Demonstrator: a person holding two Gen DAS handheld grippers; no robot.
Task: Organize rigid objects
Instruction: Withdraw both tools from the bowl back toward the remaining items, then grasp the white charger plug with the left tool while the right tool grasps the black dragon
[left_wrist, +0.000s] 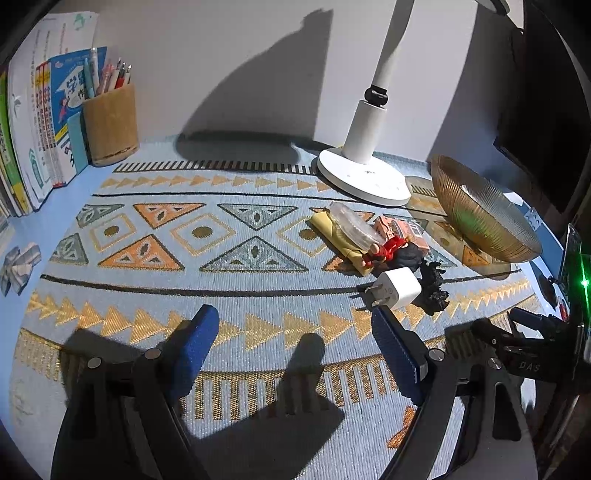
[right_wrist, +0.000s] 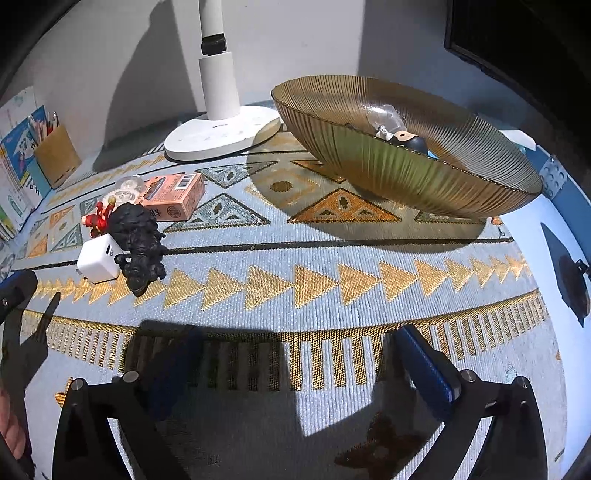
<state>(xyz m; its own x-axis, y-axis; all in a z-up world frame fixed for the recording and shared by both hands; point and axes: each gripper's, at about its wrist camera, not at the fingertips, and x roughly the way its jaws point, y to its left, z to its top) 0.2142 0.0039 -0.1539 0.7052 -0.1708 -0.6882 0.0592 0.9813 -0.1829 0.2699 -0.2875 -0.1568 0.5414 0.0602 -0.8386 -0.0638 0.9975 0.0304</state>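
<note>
On the patterned mat lies a cluster of small objects: a white charger plug (left_wrist: 397, 291) (right_wrist: 98, 260), a black figurine (left_wrist: 434, 284) (right_wrist: 142, 243), a red figure (left_wrist: 384, 251) (right_wrist: 99, 218), a pink box (left_wrist: 399, 229) (right_wrist: 173, 197), a clear plastic piece (left_wrist: 352, 223) (right_wrist: 127, 188) and a yellow packet (left_wrist: 338, 236). A ribbed amber glass bowl (left_wrist: 480, 214) (right_wrist: 406, 181) stands to their right, holding a dark round item (right_wrist: 408, 140) and a clear one (right_wrist: 386, 114). My left gripper (left_wrist: 291, 325) is open, just short of the plug. My right gripper (right_wrist: 295, 339) is wide open over bare mat, in front of the bowl.
A white lamp base (left_wrist: 362, 177) (right_wrist: 221, 133) stands behind the cluster. A wooden pen holder (left_wrist: 110, 125) and upright books (left_wrist: 37, 129) fill the back left corner. A grey folded item (left_wrist: 20, 266) lies at the left edge, a blue brick (right_wrist: 552, 177) behind the bowl.
</note>
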